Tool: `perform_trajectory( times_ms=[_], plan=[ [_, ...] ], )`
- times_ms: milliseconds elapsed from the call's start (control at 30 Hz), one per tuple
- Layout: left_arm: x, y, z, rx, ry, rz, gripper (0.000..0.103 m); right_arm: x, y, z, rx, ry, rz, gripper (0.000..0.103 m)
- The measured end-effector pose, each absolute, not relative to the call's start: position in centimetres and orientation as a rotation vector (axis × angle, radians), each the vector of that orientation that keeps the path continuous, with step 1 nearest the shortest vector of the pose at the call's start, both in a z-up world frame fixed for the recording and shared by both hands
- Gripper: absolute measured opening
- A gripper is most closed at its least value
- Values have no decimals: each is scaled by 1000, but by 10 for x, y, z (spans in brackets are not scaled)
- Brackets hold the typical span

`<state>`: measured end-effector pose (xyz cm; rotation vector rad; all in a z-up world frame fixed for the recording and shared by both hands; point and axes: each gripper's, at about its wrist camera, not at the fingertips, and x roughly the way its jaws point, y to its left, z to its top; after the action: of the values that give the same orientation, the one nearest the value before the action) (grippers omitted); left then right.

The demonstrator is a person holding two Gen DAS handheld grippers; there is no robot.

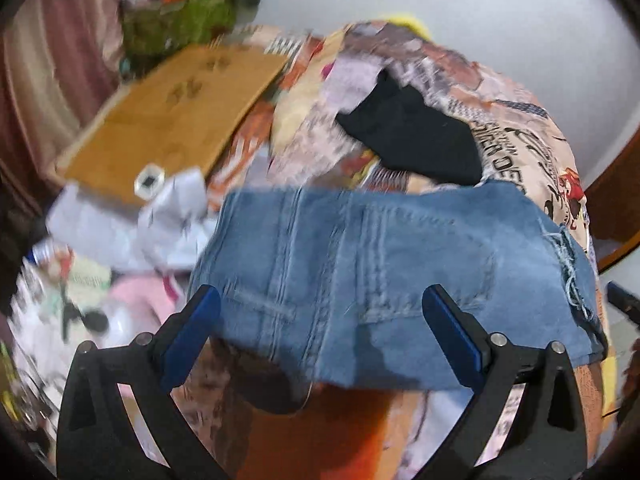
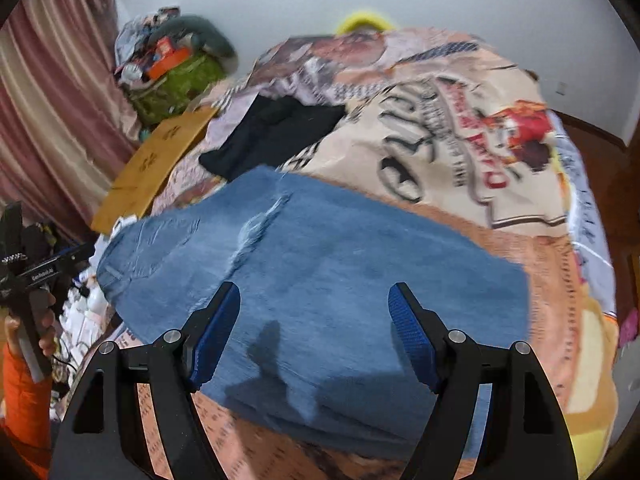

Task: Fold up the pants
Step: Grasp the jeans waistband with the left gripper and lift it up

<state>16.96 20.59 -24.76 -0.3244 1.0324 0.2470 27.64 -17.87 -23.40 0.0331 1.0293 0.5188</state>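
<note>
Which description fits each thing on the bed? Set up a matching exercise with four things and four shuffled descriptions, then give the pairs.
Things:
1. denim pants
2. black garment
3. cardboard sheet
4. right tool

Descriptions:
A. flat, brown, at the bed's left edge
B. open, empty, over the denim
C. blue, folded, nearest the cameras
D. crumpled, beyond the denim

Pairs: 1-C, 2-D, 3-A, 4-B

Both my views are smeared by motion blur. The jeans [image 1: 360, 280] hide the bedspread [image 1: 520, 128] under them. The heap [image 1: 176, 8] by the curtain is too blurred to sort. My left hand [image 2: 24, 328] is cut off at the edge.
</note>
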Motion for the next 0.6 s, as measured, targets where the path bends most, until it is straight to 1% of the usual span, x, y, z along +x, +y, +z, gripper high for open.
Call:
perform_trajectory(
  times_ms=[100,133,300,467,600],
  plan=[
    [161,221,-266,-421,1088,235,102,279,-165,-253,16,1099,541,74],
    [157,228,-275,-479,1112,221,102,279,-162,-258,4,1118,544,75],
    [144,238,-312,-715,1189,122,102,275,-161,-257,-25,1103,553,77],
    [138,234,-340,-880,1213,49,102,274,-160,-257,-33,1098,550,77],
    [146,241,-345,-968,1178,11,102,275,-159,-258,-28,1101,551,77]
  ],
)
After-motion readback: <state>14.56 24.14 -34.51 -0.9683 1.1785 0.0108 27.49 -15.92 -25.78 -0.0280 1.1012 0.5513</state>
